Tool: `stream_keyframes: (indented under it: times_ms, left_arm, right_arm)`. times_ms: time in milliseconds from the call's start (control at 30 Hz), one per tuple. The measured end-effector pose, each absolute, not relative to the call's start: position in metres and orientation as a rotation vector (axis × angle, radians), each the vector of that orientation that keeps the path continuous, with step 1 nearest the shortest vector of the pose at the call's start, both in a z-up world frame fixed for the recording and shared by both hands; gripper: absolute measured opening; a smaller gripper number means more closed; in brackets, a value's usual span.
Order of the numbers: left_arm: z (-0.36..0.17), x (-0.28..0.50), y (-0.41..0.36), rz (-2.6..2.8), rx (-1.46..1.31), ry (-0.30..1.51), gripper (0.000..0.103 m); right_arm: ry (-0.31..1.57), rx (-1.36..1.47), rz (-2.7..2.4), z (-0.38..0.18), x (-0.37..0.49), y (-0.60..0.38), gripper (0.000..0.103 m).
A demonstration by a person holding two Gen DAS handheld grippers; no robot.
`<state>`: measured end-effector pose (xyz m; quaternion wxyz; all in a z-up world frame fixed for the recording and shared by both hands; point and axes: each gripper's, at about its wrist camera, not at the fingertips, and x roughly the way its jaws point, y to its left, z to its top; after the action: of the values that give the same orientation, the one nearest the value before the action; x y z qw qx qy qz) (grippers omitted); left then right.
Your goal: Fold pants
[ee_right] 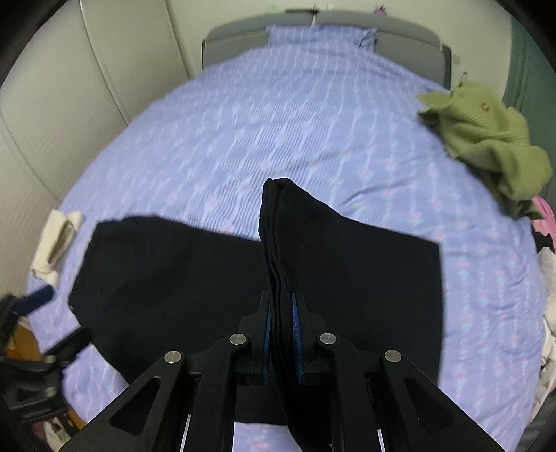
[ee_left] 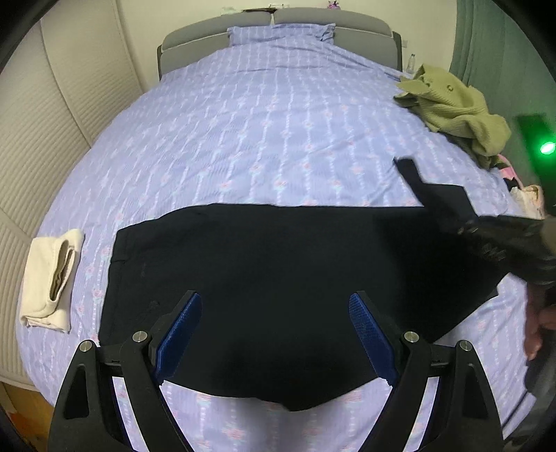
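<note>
Black pants [ee_left: 278, 278] lie flat across the near part of the purple bed, waistband to the left. My left gripper [ee_left: 274, 302] is open, its blue pads [ee_left: 180, 333] spread wide just above the pants' near edge, holding nothing. My right gripper [ee_right: 282, 302] is shut on the leg end of the pants [ee_right: 278, 226], lifting a stacked fold of black cloth upright above the rest. In the left wrist view the right gripper [ee_left: 493, 236] appears at the right edge with the raised cloth [ee_left: 417, 177].
The bed [ee_left: 260, 121] has a purple patterned cover. A folded cream garment [ee_left: 52, 274] lies at the left edge. A heap of green knitwear [ee_left: 455, 107] and other clothes sits at the right edge. Grey headboard [ee_left: 278, 27] at the back.
</note>
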<state>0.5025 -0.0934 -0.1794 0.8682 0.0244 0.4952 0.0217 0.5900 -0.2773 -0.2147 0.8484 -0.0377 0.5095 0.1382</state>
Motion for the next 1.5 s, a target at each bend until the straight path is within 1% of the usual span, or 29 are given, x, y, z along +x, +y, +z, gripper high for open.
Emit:
stream_keyframes:
  times_ms: [133, 233, 433, 633, 700, 733, 800, 933, 1000, 1033, 1067, 1100, 1167, 1233, 1300, 1333, 1367, 1400, 1433, 1467, 1500]
  left_arm:
    - [-0.194, 0.510, -0.073, 0.040, 0.052, 1.058, 0.087]
    - [-0.203, 0.516, -0.059, 0.041, 0.043, 1.070, 0.087]
    - [-0.217, 0.530, -0.034, 0.068, 0.009, 1.097, 0.087]
    - [-0.219, 0.542, -0.010, 0.101, -0.009, 1.099, 0.087]
    - [-0.219, 0.542, -0.003, 0.113, -0.009, 1.098, 0.087]
    - [-0.219, 0.542, 0.000, 0.119, -0.011, 1.099, 0.087]
    - [-0.219, 0.542, 0.008, 0.126, -0.025, 1.102, 0.087]
    - [-0.218, 0.536, 0.022, 0.143, -0.044, 1.107, 0.087]
    - [-0.217, 0.530, 0.030, 0.145, -0.059, 1.108, 0.087]
    - [-0.216, 0.526, 0.033, 0.142, -0.065, 1.108, 0.087]
    - [-0.214, 0.520, 0.038, 0.134, -0.075, 1.103, 0.087]
    - [-0.212, 0.515, 0.041, 0.128, -0.083, 1.100, 0.087]
    - [-0.208, 0.505, 0.048, 0.101, -0.113, 1.094, 0.087]
    - [-0.201, 0.493, 0.054, 0.066, -0.145, 1.100, 0.087]
    - [-0.193, 0.482, 0.057, 0.040, -0.147, 1.104, 0.087]
    - [-0.189, 0.479, 0.059, 0.035, -0.148, 1.104, 0.088]
    - [-0.185, 0.474, 0.063, 0.032, -0.153, 1.101, 0.093]
    - [-0.181, 0.469, 0.068, 0.031, -0.161, 1.092, 0.097]
    - [-0.179, 0.465, 0.074, 0.036, -0.170, 1.083, 0.101]
    - [-0.177, 0.462, 0.080, 0.043, -0.176, 1.076, 0.101]
    - [-0.177, 0.460, 0.090, 0.053, -0.187, 1.073, 0.101]
  right_arm:
    - [1.168, -0.087, 0.267, -0.259, 0.600, -0.247, 0.012]
    - [1.200, -0.090, 0.271, -0.278, 0.602, -0.232, 0.012]
    - [1.226, -0.069, 0.321, -0.285, 0.597, -0.194, 0.012]
    - [1.270, -0.066, 0.314, -0.301, 0.606, -0.171, 0.012]
    - [1.300, -0.039, 0.332, -0.307, 0.607, -0.168, 0.020]
    - [1.303, -0.022, 0.359, -0.308, 0.607, -0.165, 0.021]
    - [1.300, 0.032, 0.443, -0.303, 0.603, -0.159, 0.027]
    - [1.250, 0.102, 0.547, -0.273, 0.582, -0.152, 0.033]
    - [1.224, 0.124, 0.557, -0.256, 0.569, -0.154, 0.040]
    - [1.208, 0.123, 0.547, -0.246, 0.561, -0.155, 0.041]
    - [1.192, 0.117, 0.523, -0.236, 0.552, -0.157, 0.046]
    - [1.183, 0.108, 0.501, -0.229, 0.546, -0.158, 0.053]
    - [1.172, 0.088, 0.439, -0.212, 0.533, -0.160, 0.058]
    - [1.175, 0.081, 0.397, -0.198, 0.520, -0.159, 0.059]
    - [1.190, 0.067, 0.375, -0.188, 0.516, -0.157, 0.067]
    - [1.182, 0.051, 0.364, -0.181, 0.510, -0.151, 0.068]
    - [1.174, 0.039, 0.362, -0.175, 0.508, -0.149, 0.070]
    - [1.168, 0.029, 0.360, -0.173, 0.507, -0.147, 0.075]
    - [1.161, 0.012, 0.356, -0.169, 0.503, -0.140, 0.078]
    - [1.149, -0.010, 0.349, -0.166, 0.500, -0.134, 0.080]
    - [1.140, -0.034, 0.334, -0.163, 0.497, -0.125, 0.080]
